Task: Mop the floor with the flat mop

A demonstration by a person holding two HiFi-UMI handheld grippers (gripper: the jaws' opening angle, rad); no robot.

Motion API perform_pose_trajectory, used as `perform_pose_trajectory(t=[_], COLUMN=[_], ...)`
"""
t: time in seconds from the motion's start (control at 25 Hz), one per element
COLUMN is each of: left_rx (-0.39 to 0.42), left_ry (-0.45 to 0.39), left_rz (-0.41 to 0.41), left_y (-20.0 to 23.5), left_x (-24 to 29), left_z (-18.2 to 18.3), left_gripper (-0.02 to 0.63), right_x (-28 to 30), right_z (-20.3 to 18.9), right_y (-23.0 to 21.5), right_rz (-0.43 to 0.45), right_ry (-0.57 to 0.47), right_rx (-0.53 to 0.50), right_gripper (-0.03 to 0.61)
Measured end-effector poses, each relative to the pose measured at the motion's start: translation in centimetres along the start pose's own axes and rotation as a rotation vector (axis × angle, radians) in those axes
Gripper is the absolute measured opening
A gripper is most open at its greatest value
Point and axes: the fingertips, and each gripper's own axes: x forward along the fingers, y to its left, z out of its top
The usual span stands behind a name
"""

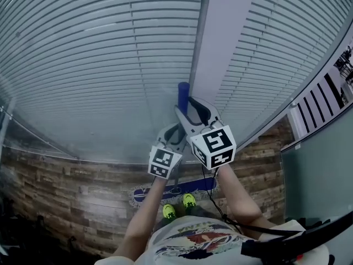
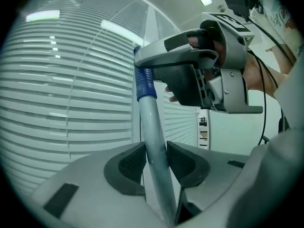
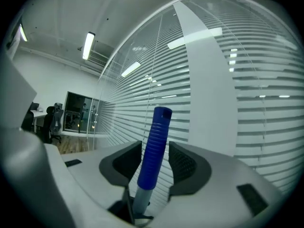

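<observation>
The flat mop's grey pole (image 2: 154, 127) ends in a ribbed blue grip (image 1: 183, 95) (image 3: 156, 137) and stands nearly upright in front of me. Its blue mop head (image 1: 165, 192) lies flat on the wooden floor just ahead of my shoes. My right gripper (image 1: 190, 114) (image 3: 156, 163) is shut on the blue grip near the top, which rises out between its dark pads. Lower down, my left gripper (image 1: 174, 136) (image 2: 156, 160) has its pads against both sides of the grey pole. In the left gripper view the right gripper's fingers (image 2: 156, 56) show above, clamped round the grip.
A glass wall with white slat blinds (image 1: 99, 65) and a white pillar (image 1: 220, 37) stands close ahead. Wooden floor (image 1: 66, 192) runs along its base. A glass partition (image 1: 320, 170) is at the right. My green shoes (image 1: 179, 206) are behind the mop head. A black cable (image 1: 220, 208) hangs from the right gripper.
</observation>
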Motion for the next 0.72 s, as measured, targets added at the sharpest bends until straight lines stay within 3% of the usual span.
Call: perform_pose_trajectory(t=[0.12, 0.4, 0.72], left_rx=[-0.022, -0.005, 0.054], left_ry=[-0.023, -0.069, -0.020], left_rz=[-0.019, -0.047, -0.004], left_y=[-0.6, -4.0, -12.7], left_x=[-1.0, -4.4, -10.0], left_z=[1.8, 2.8, 3.1], left_gripper=[0.138, 0.128, 0.127], right_x=[-0.6, -4.9, -14.5], right_z=[2.6, 4.3, 5.4], right_y=[0.2, 3.3, 7.7], right_rz=[-0.018, -0.020, 0.085], right_ry=[0.001, -0.008, -0.052], right_rx=[-0.032, -0.082, -0.084], right_gripper=[0.155, 0.155, 0.155])
